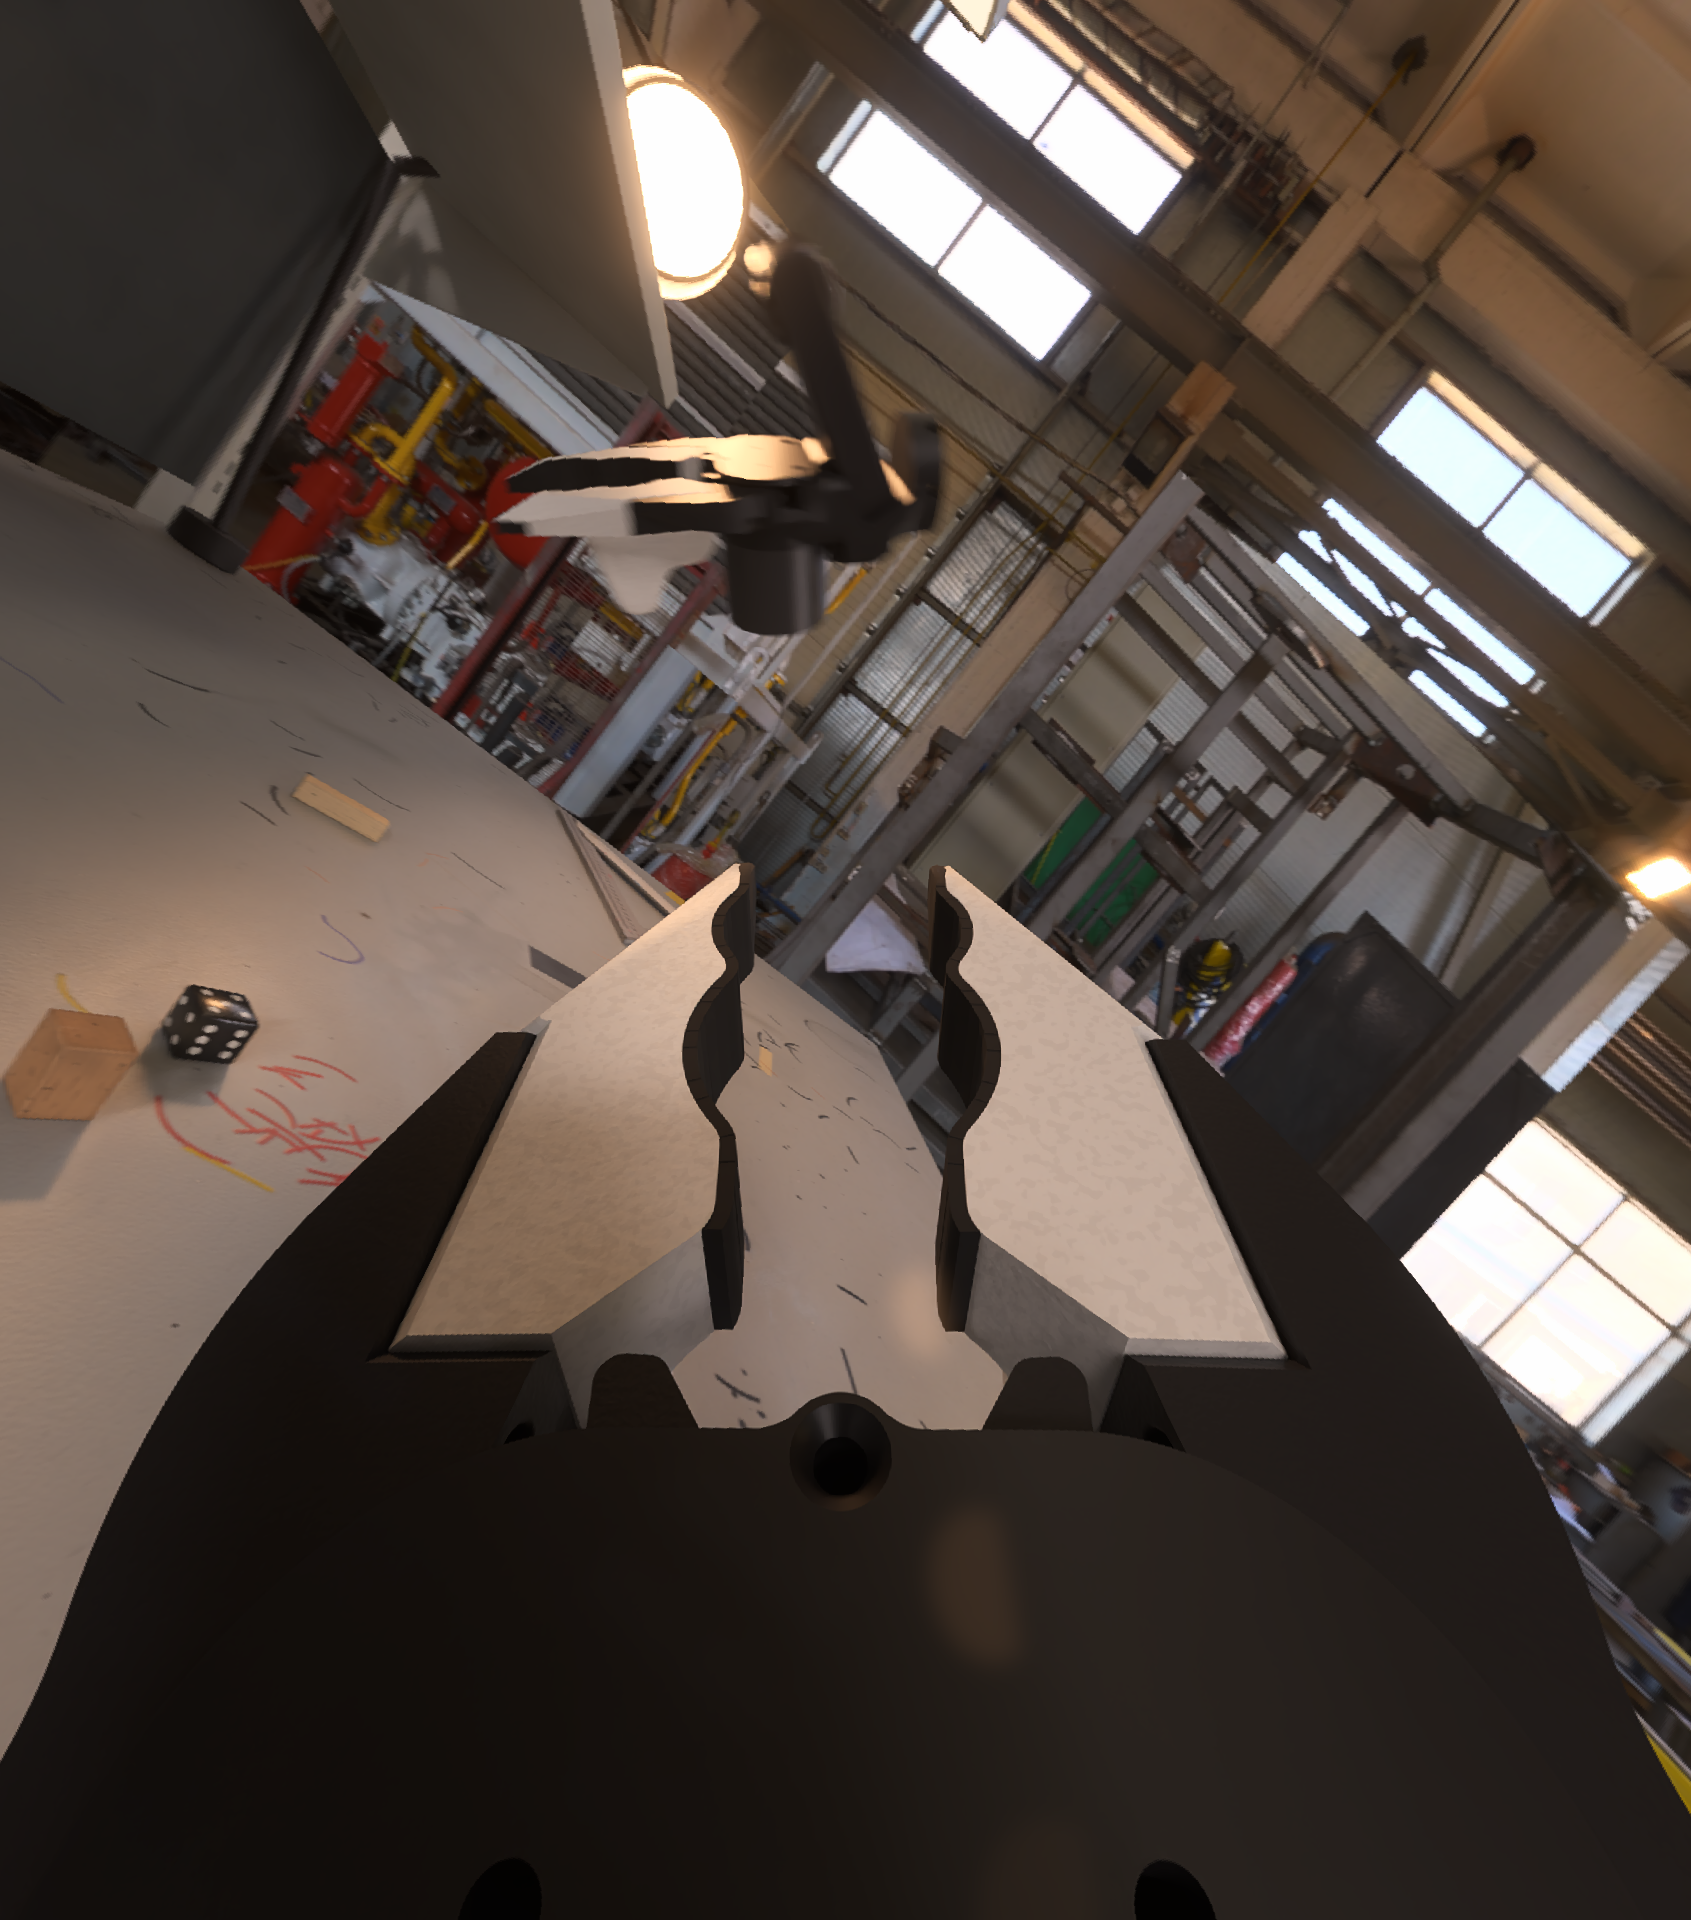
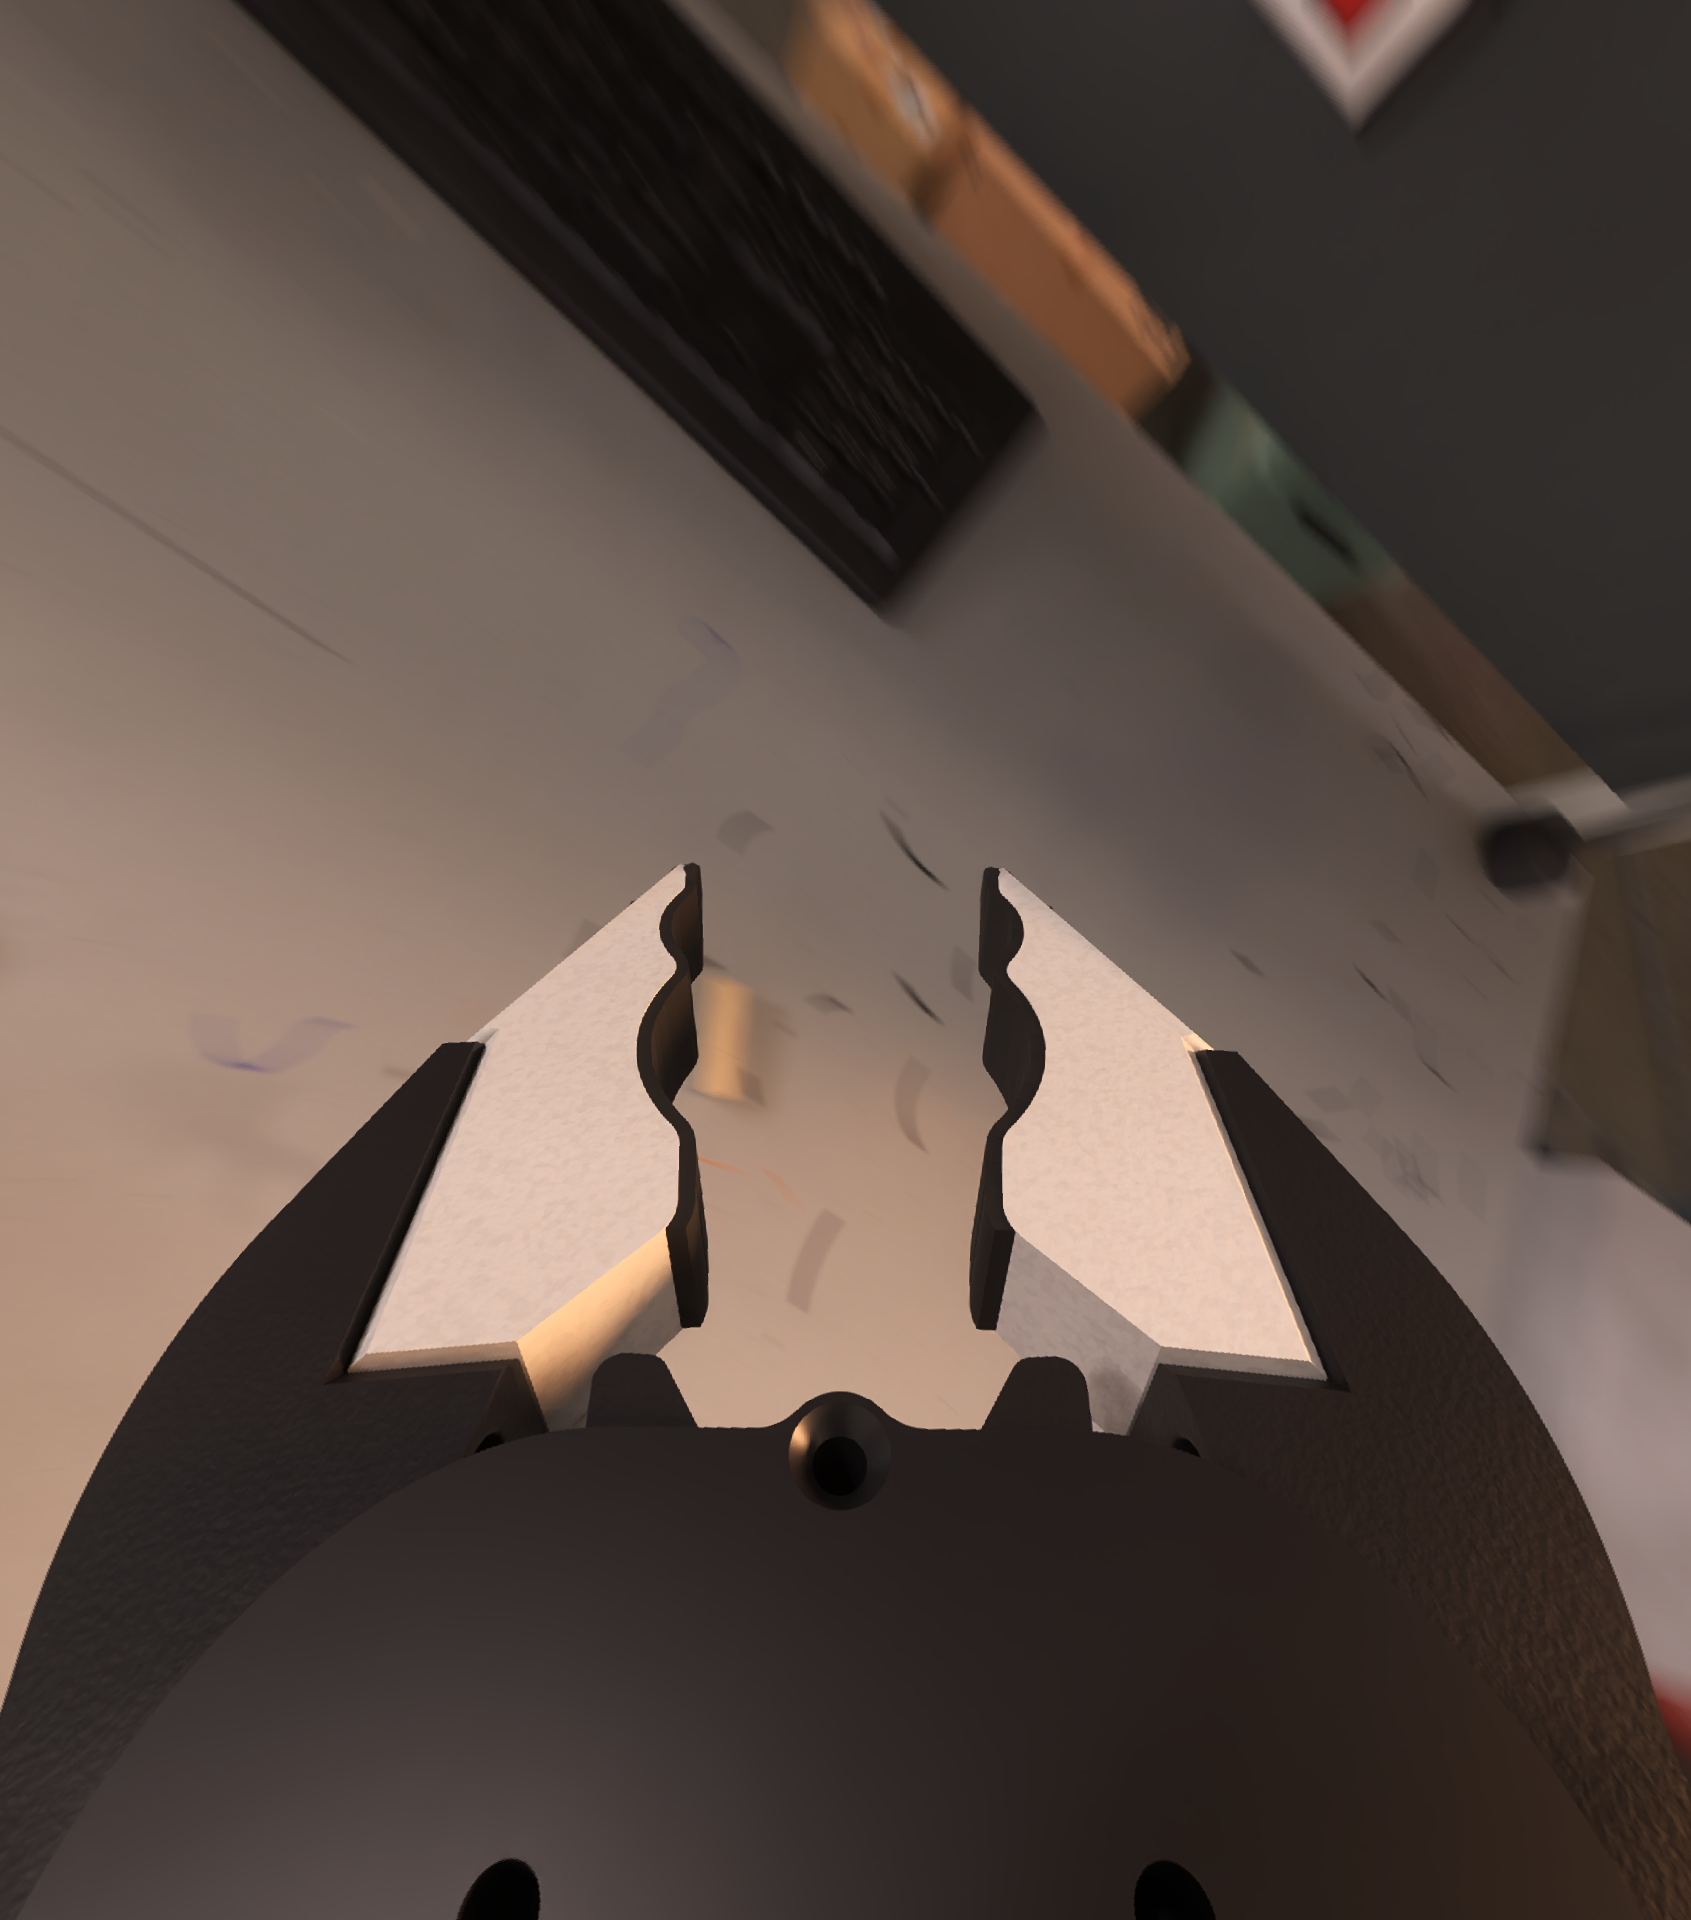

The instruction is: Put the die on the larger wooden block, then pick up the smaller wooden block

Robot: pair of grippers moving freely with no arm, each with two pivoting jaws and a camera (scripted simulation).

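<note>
Your die (image 1: 210, 1023) sits on the worktop (image 1: 72, 727), just beside a wooden block (image 1: 70, 1063), not on it; a flatter wooden block (image 1: 341, 808) lies farther off. Neither step is done. Your left gripper (image 1: 841, 894) and right gripper (image 2: 841, 894) both hold nothing, jaws spread, away from all three.

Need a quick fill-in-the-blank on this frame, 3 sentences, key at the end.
1. The black die with white pips rests on the ___.
2. Beside it sits the tan wooden cube, while the flat pale wooden block lies ___ from the camera.
3. The left gripper holds ___, jaws apart.

Missing words: table; farther; nothing
</note>
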